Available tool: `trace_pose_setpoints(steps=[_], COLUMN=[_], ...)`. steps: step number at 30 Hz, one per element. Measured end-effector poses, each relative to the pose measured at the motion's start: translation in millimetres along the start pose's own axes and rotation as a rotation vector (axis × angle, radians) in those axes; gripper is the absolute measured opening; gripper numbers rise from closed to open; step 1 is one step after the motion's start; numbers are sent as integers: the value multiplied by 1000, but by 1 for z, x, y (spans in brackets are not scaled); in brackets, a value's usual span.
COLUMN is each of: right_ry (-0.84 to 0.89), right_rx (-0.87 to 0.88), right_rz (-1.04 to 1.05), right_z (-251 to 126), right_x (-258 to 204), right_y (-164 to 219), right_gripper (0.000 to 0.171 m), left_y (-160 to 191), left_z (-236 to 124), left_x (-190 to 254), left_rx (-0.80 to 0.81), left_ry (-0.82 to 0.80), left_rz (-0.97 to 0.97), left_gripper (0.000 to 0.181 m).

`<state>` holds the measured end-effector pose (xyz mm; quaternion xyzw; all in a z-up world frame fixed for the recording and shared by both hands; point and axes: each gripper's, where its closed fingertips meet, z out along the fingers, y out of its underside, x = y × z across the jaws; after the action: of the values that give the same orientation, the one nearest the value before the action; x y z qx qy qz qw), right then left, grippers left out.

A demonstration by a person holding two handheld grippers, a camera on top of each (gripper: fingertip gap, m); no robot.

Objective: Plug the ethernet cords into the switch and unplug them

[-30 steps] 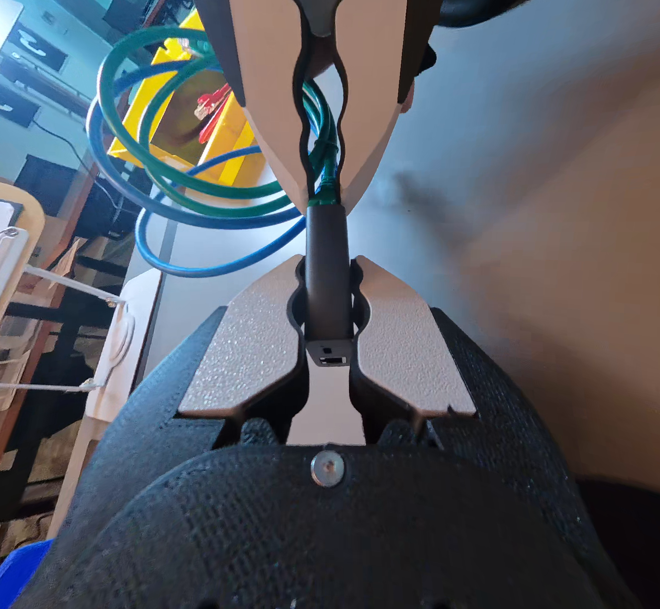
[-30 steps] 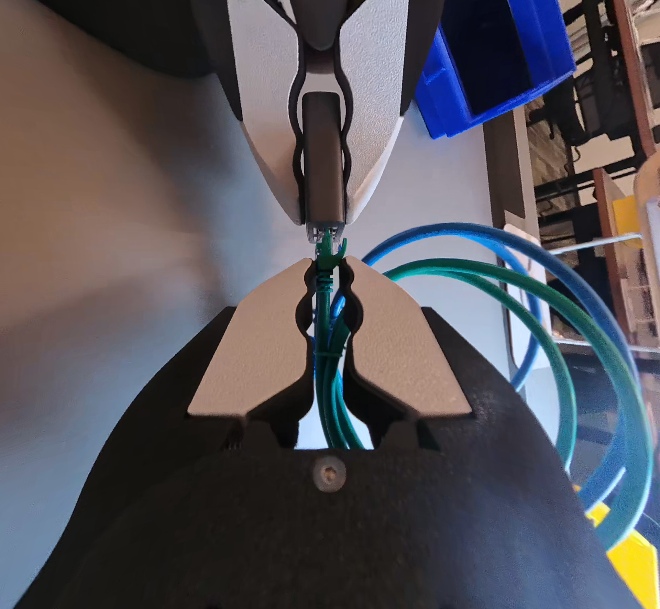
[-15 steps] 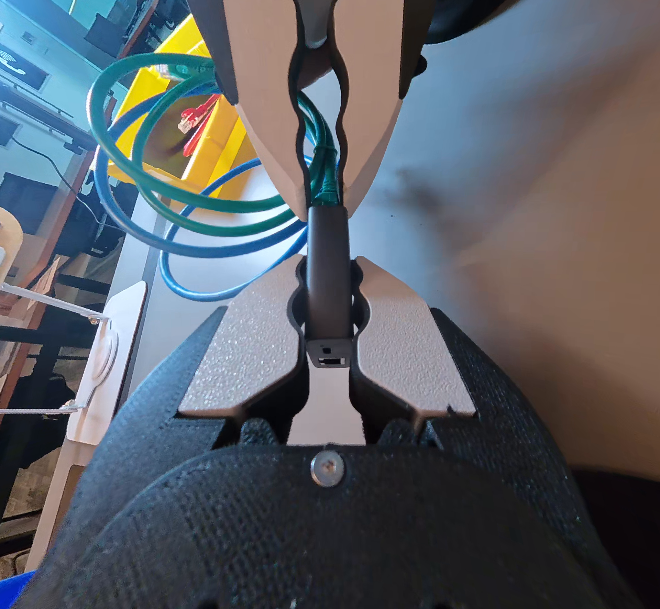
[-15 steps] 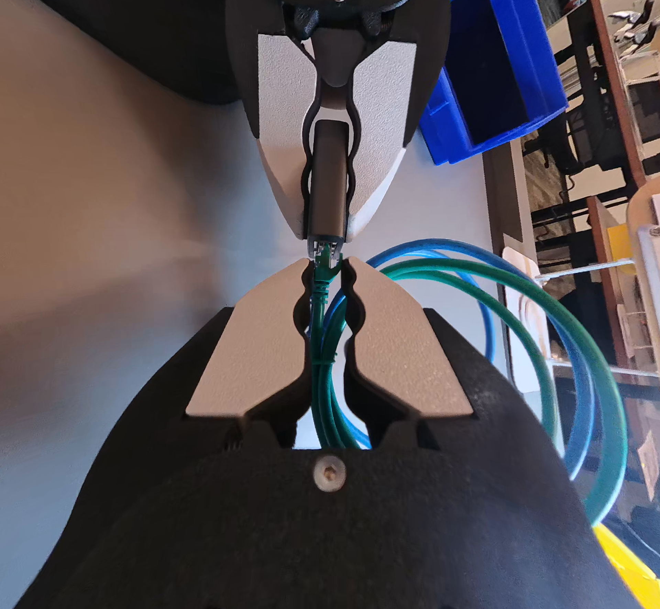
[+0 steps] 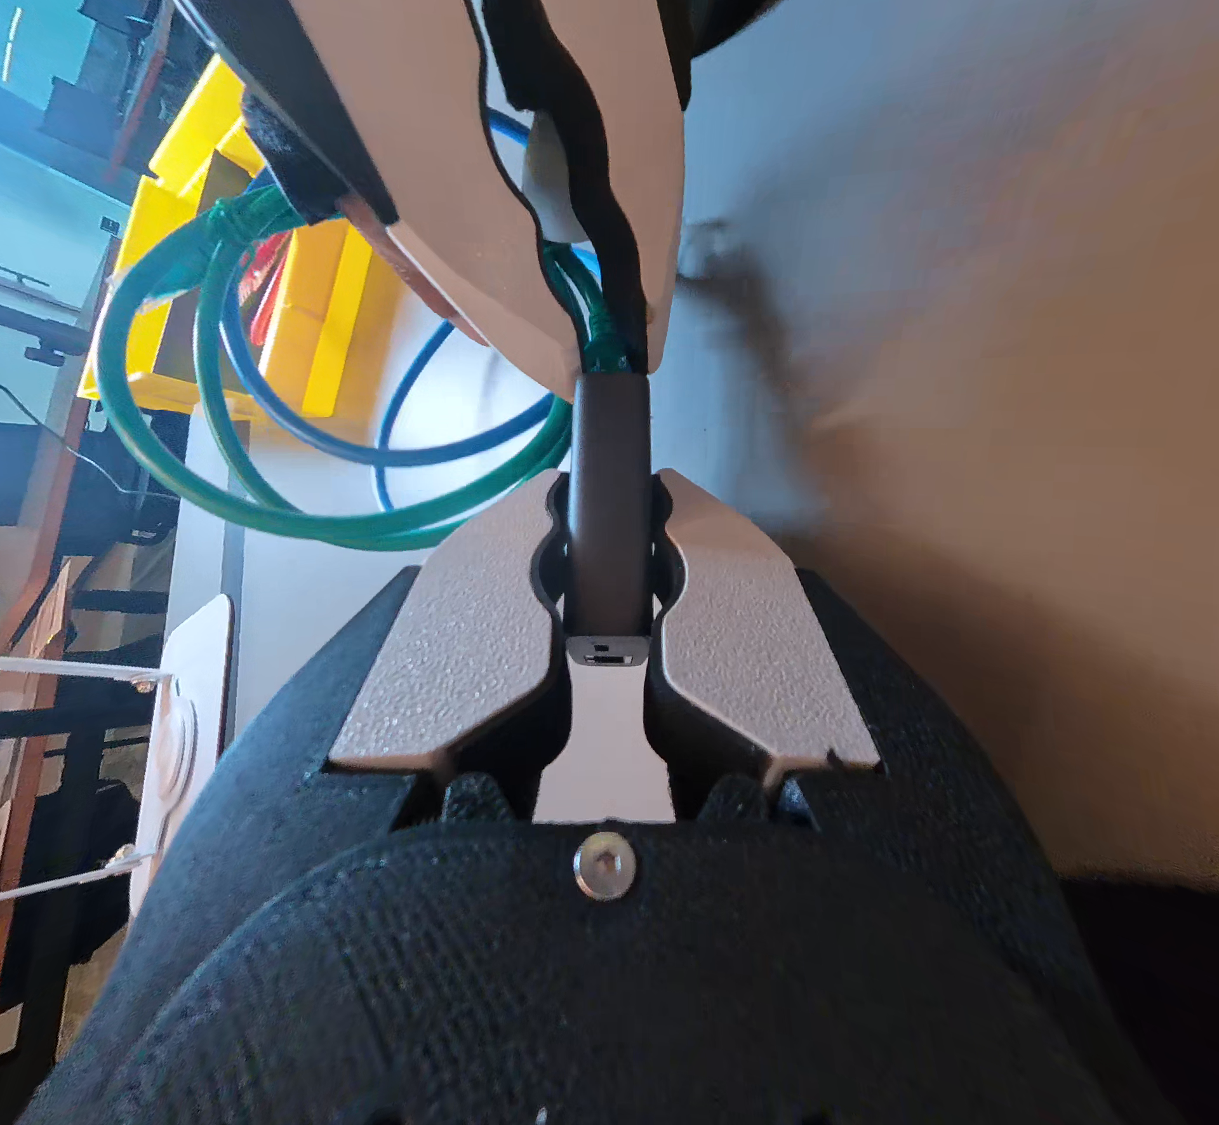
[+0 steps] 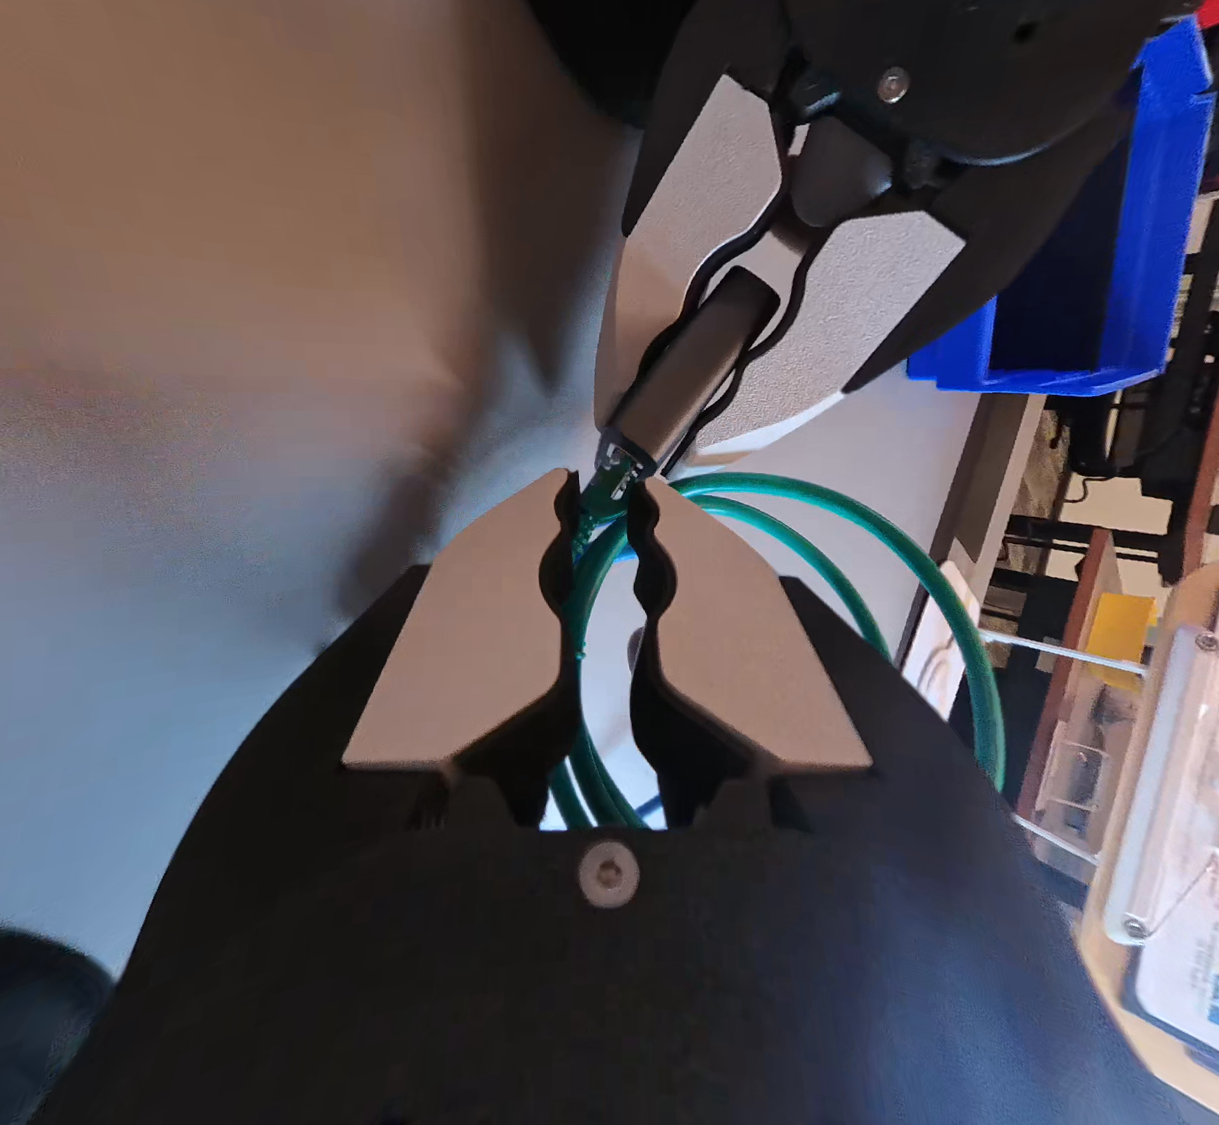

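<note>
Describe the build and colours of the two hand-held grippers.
The left hand-held gripper and right hand-held gripper match: coarse-textured black bodies, a silver screw at the centre, and two flat, pale grey grainy fingers with wavy, black-edged inner faces. No cables or sleeves show on them.

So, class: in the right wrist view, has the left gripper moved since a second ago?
Yes. The left gripper, shut on the switch, has tilted: its body now lies toward the blue bin, which it partly hides.

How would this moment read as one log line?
left gripper: shut on switch | right gripper: shut on green cord | plug at port
</note>
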<state>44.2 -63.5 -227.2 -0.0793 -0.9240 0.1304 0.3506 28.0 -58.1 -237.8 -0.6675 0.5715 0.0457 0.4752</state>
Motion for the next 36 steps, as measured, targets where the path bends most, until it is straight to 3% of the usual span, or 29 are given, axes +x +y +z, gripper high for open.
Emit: trace_pose_setpoints(steps=[5, 8, 11, 15, 20, 23, 29, 32, 36], right_ry=[-55, -176, 7, 268, 512, 510, 410, 430, 544], right_rx=[2, 72, 51, 37, -249, -264, -401, -259, -51], right_rz=[-4, 21, 90, 290, 358, 486, 890, 1083, 1095], right_z=[-16, -25, -49, -118, -175, -171, -118, -109, -126], right_x=[3, -25, -4, 63, 119, 136, 135, 151, 183], right_y=[-3, -12, 5, 38, 126, 175, 277, 280, 244], right_gripper=[14, 12, 13, 14, 14, 14, 15, 26, 27], left_y=[-11, 28, 28, 25, 34, 34, 38, 39, 41], left_z=[-3, -22, -49, -60, -60, -59, -53, -51, -50], left_x=[-5, -29, -42, -67, -70, -68, -64, -62, -62], left_rx=[45, -53, -5, 10, -24, -22, -33, -33, -33], left_ry=[-1, -108, -179, -324, -374, -374, -362, -354, -354], left_rz=[-30, -112, -179, -177, -174, -176, -179, -183, -195], left_gripper=[22, 22, 21, 21, 21, 21, 21, 21, 21])
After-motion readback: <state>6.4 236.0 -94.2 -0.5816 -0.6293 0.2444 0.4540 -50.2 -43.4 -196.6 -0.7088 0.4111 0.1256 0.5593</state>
